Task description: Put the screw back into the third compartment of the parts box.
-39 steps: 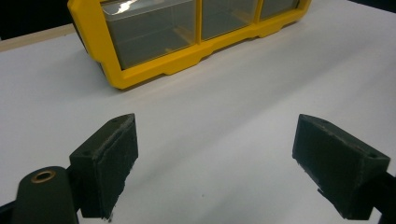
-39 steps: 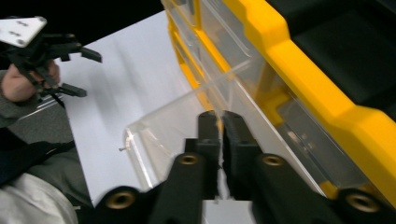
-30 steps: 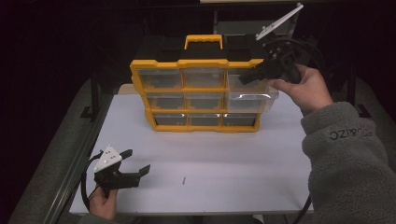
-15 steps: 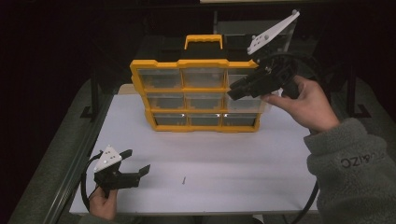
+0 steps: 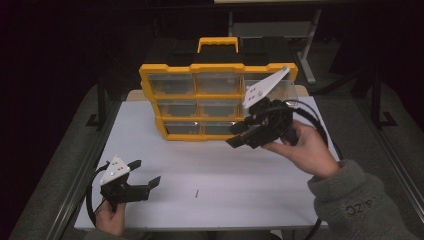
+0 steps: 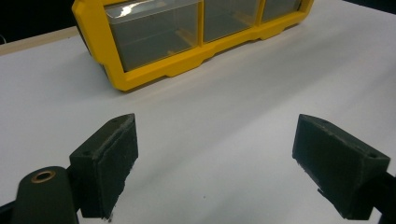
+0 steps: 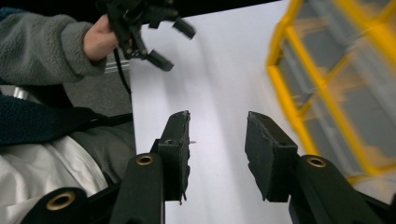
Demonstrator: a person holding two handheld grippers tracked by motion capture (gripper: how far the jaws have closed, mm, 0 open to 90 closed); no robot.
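Two empty tools, left tool (image 5: 145,173) gaping wide on the counter (image 5: 250,190), right tool (image 5: 239,135) part-open beside the yellow organizer (image 5: 218,95), whose drawers it could bump.

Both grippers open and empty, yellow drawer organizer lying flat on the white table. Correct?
Not quite. The yellow drawer organizer stands upright on the white table, drawer fronts facing the person, as the high view shows. The left gripper and right gripper are open and empty.

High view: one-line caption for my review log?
Right gripper open before yellow drawer organizer; left gripper open over white table.
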